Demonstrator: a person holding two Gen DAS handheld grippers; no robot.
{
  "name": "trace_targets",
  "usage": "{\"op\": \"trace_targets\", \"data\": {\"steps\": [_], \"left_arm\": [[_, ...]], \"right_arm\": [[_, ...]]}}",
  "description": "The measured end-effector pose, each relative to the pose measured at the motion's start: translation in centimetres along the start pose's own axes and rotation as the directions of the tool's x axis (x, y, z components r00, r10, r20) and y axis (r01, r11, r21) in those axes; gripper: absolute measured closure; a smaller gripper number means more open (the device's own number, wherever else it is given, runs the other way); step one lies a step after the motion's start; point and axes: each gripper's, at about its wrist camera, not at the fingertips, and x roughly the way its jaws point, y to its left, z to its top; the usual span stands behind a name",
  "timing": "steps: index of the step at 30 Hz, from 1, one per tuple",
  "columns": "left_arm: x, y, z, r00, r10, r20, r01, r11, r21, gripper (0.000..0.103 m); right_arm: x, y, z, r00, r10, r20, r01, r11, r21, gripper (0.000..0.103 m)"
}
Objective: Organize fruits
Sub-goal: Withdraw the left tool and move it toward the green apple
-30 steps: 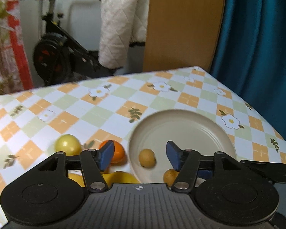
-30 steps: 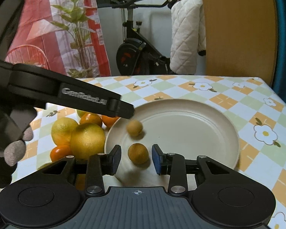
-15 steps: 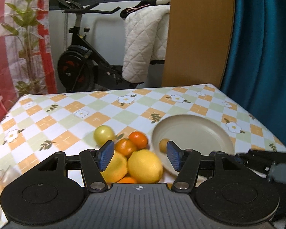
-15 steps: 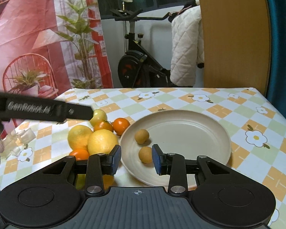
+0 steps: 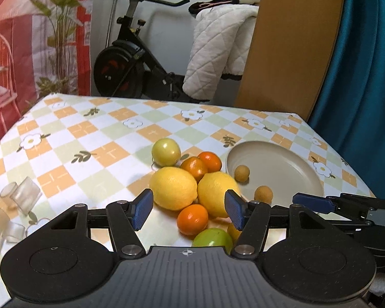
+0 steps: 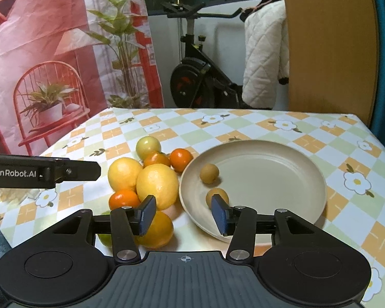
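Two small tan round fruits lie in the beige plate; yellow lemons and oranges crowd left of it. The left gripper and right gripper are both wide open, holding nothing.

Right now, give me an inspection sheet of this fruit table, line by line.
Surface: table under a checked floral cloth, flat.
Job's things: beige plate holds two small brown fruits; beside its left rim a pile of two lemons, small oranges and a pale green fruit; a green fruit lies nearest the left gripper.
Clutter: clear plastic pieces at the table's left edge.
Grippers: left gripper and right gripper, jaws apart, both empty.
Cables: nothing seen.
Surroundings: exercise bike, white quilted cover, wooden panel, teal curtain, red printed backdrop.
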Motion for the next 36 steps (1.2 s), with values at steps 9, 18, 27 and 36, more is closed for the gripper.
{"op": "trace_targets", "data": {"steps": [9, 18, 27, 36], "left_arm": [[0.4, 0.6, -1.0, 0.999, -0.025, -0.034, 0.025, 1.000, -0.009, 0.039], [-0.6, 1.9, -1.4, 0.999, -0.021, -0.034, 0.019, 0.999, -0.050, 0.039], [-0.9, 2.9, -1.6, 0.999, -0.038, -0.033, 0.036, 0.996, -0.077, 0.040], [-0.9, 2.7, -1.8, 1.000, -0.002, 0.027, 0.004, 0.998, -0.060, 0.039]], "right_arm": [[0.2, 1.0, -0.4, 0.999, 0.037, -0.013, -0.038, 0.998, -0.060, 0.058], [-0.2, 2.1, -0.4, 0.998, 0.065, -0.023, -0.067, 0.992, -0.104, 0.058], [-0.1, 4.2, -0.6, 0.990, 0.124, -0.062, -0.134, 0.973, -0.186, 0.059], [0.0, 5.4, -0.9, 0.985, 0.140, -0.097, -0.158, 0.964, -0.212, 0.060]]}}
